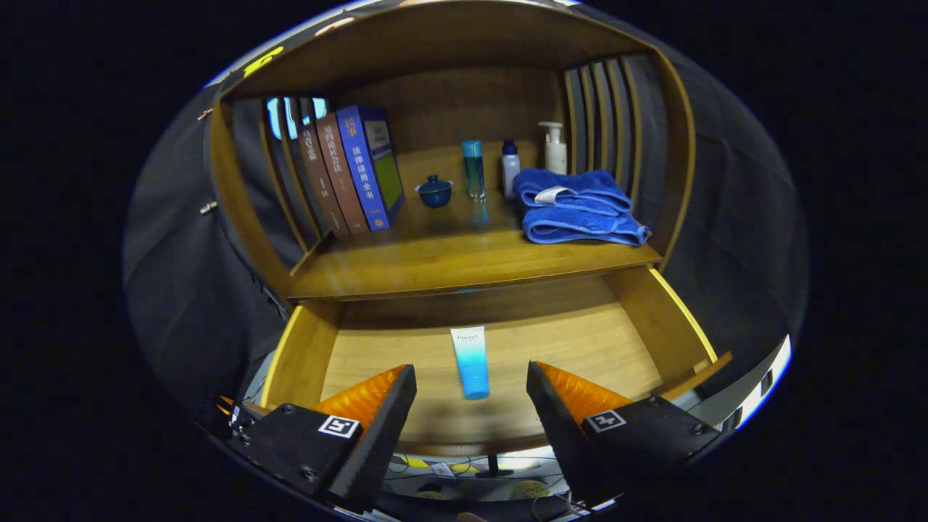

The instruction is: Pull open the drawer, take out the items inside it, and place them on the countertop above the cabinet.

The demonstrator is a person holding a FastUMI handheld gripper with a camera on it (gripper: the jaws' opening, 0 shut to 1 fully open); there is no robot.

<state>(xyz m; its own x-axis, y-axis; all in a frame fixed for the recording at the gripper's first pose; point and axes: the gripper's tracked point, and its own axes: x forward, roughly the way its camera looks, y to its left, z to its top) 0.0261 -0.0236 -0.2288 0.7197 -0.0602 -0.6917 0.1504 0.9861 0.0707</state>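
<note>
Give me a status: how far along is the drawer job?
Done: drawer is pulled open. In hand: nothing; the gripper is open, jaws apart either side of the tube lying on the drawer floor. Left: grasp the tube, lift it out, set it on the countertop above.

Gripper (pixel 471 377): two wedge-shaped fingers (pixel 377 413), set apart; black mounts with screws, each bearing a square black-and-white marker (pixel 338 426) on top.

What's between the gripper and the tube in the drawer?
Nothing but bare drawer floor. In the gripper view, the open gripper hovers with the tube just ahead between its fingers.
</note>
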